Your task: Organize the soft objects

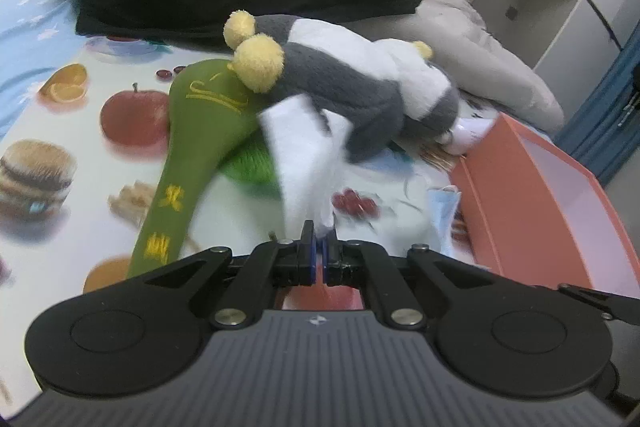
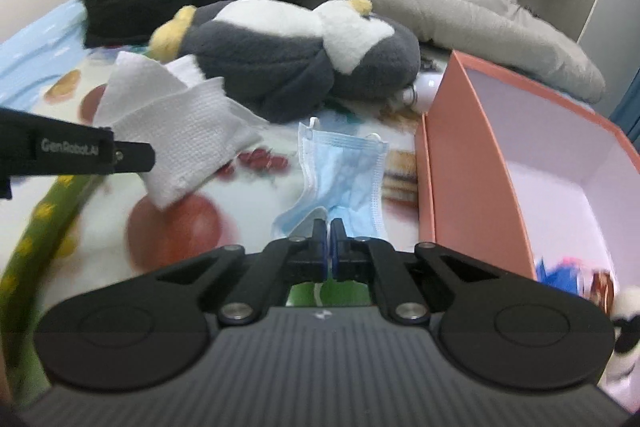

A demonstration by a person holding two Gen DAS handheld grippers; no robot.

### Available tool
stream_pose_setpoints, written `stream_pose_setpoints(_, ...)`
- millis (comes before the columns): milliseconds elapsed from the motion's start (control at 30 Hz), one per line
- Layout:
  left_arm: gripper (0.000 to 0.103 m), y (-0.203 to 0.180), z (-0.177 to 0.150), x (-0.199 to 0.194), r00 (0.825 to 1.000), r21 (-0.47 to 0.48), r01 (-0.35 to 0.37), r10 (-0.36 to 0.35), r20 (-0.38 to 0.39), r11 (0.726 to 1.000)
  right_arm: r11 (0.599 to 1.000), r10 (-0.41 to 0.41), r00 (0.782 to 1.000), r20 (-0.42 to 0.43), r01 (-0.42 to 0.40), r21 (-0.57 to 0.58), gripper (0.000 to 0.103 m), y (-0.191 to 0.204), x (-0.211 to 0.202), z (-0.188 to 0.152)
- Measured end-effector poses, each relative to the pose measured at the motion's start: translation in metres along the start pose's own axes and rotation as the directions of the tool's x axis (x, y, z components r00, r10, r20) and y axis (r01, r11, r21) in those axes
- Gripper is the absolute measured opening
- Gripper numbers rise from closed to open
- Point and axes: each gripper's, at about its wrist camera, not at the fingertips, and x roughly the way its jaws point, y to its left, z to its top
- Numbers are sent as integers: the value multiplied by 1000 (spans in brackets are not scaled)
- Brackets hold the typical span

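With left gripper (image 1: 319,235) jaws clamped on the white tissue (image 1: 296,155) and right gripper (image 2: 329,229) jaws pinching the blue face mask (image 2: 344,171) above the bed, just lift clear, swing over the pink box (image 2: 460,163), then drop.

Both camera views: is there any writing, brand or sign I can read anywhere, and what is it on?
"GenRobot.AI": white print on the side of the left tool, seen in the right view.
Yellow embroidered characters on the green plush: too blurred to read.
Small emblem on each tool's grey body: too small to read.
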Motion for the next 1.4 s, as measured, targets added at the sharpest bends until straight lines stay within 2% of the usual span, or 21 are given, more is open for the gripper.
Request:
stream_pose_setpoints(367,3,9,-63,-69,997,-38,46,-48,-62,998,998,39,999,-36,-40,-40,5,8,-62,-53)
stream_pose_setpoints(500,3,15,-80,-91,995,-58,45,-50,-92,997,998,60,996,-63,-61,-9,5,7,-82,-78)
stream_pose_setpoints(567,3,15,-87,-98,993,-37,41,-45,-109,998,997,72,994,-77,-73,-7,5,9,-88,-87)
stream_pose_setpoints(767,5,18,-98,-107,987,-27,58,-61,-151,998,990,138,986,-89,-134,53,7,7,-95,-101)
stream_pose_setpoints(800,11,18,-98,-108,986,-24,52,-55,-158,998,988,148,985,-85,-143,63,8,6,-95,-101)
stream_pose_setpoints(867,35,20,-99,-111,983,-28,30,-35,-178,999,984,165,984,-74,-158,85,10,4,-97,-102)
stream_pose_setpoints(900,55,20,-99,-113,983,-31,30,-35,-179,999,981,175,982,-71,-168,96,23,3,-98,-102)
stream_pose_setpoints(933,62,21,-98,-116,983,-35,38,-43,-177,999,978,186,980,-69,-178,105,43,2,-98,-101)
stream_pose_setpoints(1000,64,20,-96,-122,985,-29,47,-52,-167,998,976,187,981,-44,-181,117,60,-1,-101,-99)
stream_pose_setpoints(1067,67,16,-93,-127,989,3,28,-28,-146,1000,975,186,983,-13,-183,123,61,-4,-102,-99)
stream_pose_setpoints(1167,71,9,-88,-125,992,64,37,-29,-122,997,970,187,982,-5,-184,157,62,-9,-94,-101)
stream_pose_setpoints(1233,77,3,-87,-117,991,111,54,-40,-126,992,969,177,984,-16,-171,176,64,-12,-86,-104)
stream_pose_setpoints(1400,77,-3,-89,-85,988,185,33,-4,-155,982,957,184,983,6,-181,227,64,-22,-80,-107)
